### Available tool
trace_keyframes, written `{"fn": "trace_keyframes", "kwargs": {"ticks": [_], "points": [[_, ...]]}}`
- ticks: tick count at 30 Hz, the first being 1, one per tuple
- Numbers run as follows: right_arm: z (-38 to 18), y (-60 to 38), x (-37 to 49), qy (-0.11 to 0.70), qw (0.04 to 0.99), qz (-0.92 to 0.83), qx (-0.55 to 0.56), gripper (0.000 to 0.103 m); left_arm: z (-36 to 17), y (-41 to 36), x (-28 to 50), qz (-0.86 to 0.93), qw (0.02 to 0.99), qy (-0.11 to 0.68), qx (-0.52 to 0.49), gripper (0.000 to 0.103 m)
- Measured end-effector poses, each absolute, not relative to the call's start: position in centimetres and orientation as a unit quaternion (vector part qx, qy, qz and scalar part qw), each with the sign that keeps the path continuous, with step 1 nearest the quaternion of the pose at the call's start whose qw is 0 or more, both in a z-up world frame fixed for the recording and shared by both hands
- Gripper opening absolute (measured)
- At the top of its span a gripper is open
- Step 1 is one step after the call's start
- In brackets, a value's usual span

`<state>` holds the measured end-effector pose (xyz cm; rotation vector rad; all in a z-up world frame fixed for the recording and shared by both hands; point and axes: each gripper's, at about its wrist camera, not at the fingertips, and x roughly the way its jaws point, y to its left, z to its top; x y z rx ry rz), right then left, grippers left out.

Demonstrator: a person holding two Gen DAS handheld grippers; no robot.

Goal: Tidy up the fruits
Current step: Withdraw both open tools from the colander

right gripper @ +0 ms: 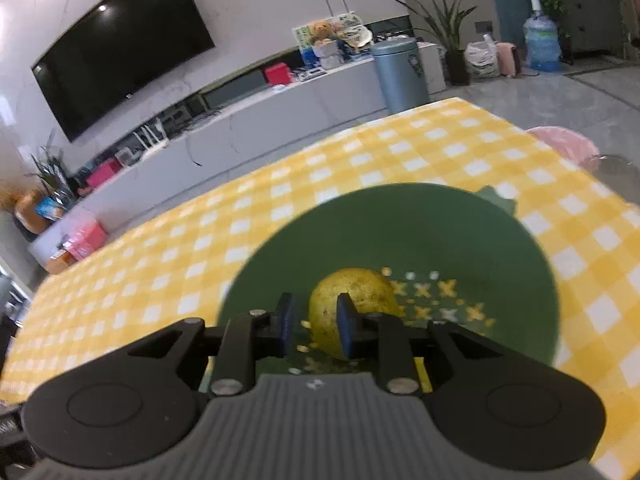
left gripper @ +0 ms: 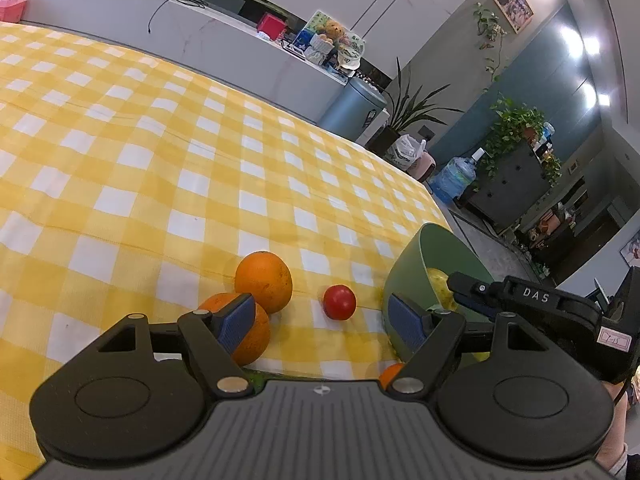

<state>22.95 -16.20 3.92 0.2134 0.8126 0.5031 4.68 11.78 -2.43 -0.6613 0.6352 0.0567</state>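
Yellow checked tablecloth (left gripper: 160,160) fills the frame, oranges (left gripper: 264,280) at lower centre. Left gripper (left gripper: 324,320) gapes wide. Right gripper (right gripper: 314,324), jaws together and empty, hangs over the green bowl (right gripper: 440,232).

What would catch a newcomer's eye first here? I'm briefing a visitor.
The yellow-checked tablecloth fills both views. On it sit two oranges, touching, and a small red fruit beside a green bowl. In the bowl lies a yellowish fruit, with the right gripper above it, jaws nearly closed and empty.
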Motion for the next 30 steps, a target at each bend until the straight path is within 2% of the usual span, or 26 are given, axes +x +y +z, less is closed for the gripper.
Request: {"fn": "trace_keyframes", "kwargs": {"ticks": [4, 8, 9, 10, 11, 20, 22, 27, 30], "points": [[3.9, -16.8, 22.7, 0.391, 0.884, 0.227, 0.120, 0.021, -2.4, 11.8, 4.5, 0.028, 0.897, 0.309, -0.316, 0.089], [5.1, -18.1, 21.7, 0.363, 0.914, 0.159, 0.086, 0.021, -2.3, 11.9, 4.4, 0.028, 0.896, 0.308, -0.318, 0.089], [5.4, -18.6, 21.6, 0.365, 0.915, 0.148, 0.085, 0.018, -2.3, 11.9, 4.4, 0.029, 0.896, 0.308, -0.318, 0.089], [5.4, -19.0, 21.6, 0.375, 0.913, 0.140, 0.085, 0.002, -2.4, 11.9, 4.4, 0.030, 0.895, 0.310, -0.319, 0.089], [5.3, -19.3, 21.8, 0.392, 0.906, 0.139, 0.083, 0.000, -2.4, 11.9, 4.4, 0.030, 0.895, 0.311, -0.319, 0.089], [2.7, -17.3, 22.4, 0.459, 0.868, 0.178, 0.066, 0.000, -2.3, 11.9, 4.4, 0.026, 0.896, 0.311, -0.315, 0.089], [3.1, -17.1, 22.1, 0.447, 0.874, 0.182, 0.053, 0.000, -2.4, 11.9, 4.4, 0.025, 0.896, 0.311, -0.316, 0.089], [4.4, -18.4, 21.7, 0.416, 0.875, 0.219, 0.118, 0.000, -2.4, 11.9, 4.3, 0.028, 0.894, 0.310, -0.323, 0.089], [5.2, -17.9, 20.8, 0.388, 0.883, 0.233, 0.120, 0.001, -2.0, 11.8, 4.2, 0.026, 0.895, 0.309, -0.321, 0.089]]}}
